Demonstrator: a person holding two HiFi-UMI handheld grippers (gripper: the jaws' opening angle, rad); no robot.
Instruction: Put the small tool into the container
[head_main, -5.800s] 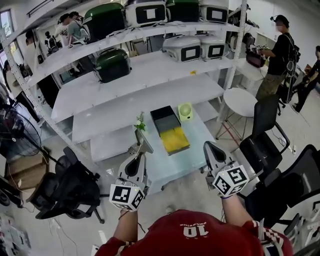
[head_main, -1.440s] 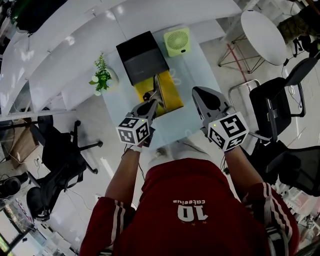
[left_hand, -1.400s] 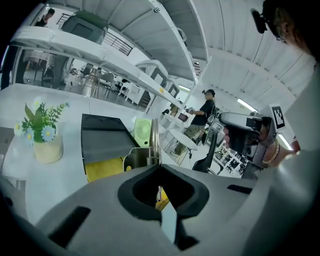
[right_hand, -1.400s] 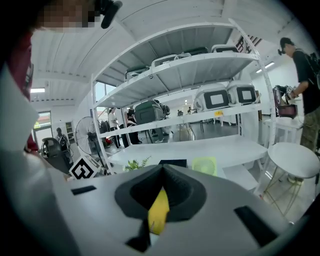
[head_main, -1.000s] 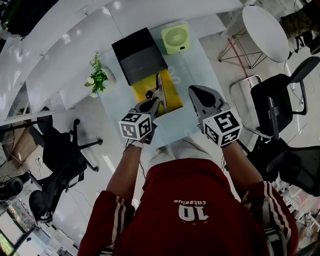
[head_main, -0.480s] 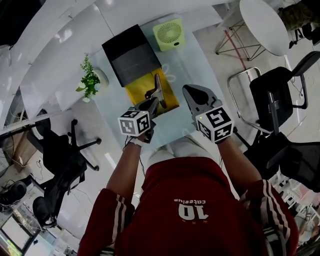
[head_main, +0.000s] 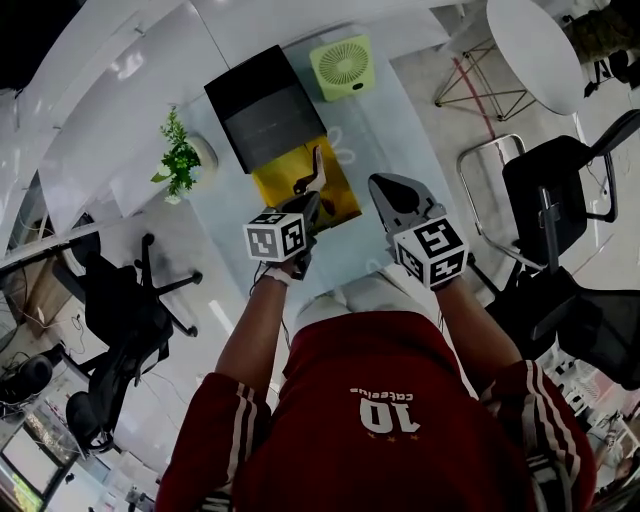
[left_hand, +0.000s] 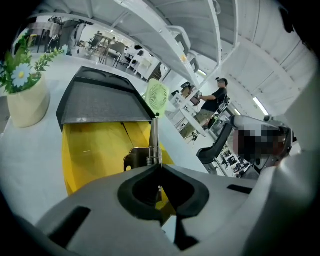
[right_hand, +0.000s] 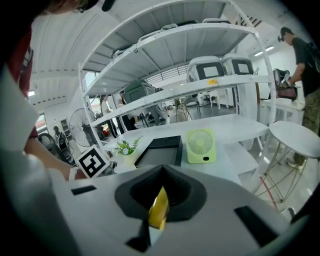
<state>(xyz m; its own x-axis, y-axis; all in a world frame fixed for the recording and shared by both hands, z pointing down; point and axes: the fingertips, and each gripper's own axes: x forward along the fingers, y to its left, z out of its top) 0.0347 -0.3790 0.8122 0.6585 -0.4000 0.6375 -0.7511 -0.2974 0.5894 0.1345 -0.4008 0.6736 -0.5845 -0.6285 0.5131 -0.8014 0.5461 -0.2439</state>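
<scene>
Left gripper view shows the left gripper (left_hand: 159, 167), jaws pinching the small tool (left_hand: 154, 142) over the yellow container (left_hand: 92, 150); the right gripper (right_hand: 161, 171) has its jaws pressed together.

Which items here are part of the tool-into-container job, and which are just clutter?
In the job:
- left gripper, shut on the small tool
- yellow container

Lying about:
- black tray touching the container, maybe its lid
- green fan
- potted plant
- right gripper, shut, nothing held
</scene>
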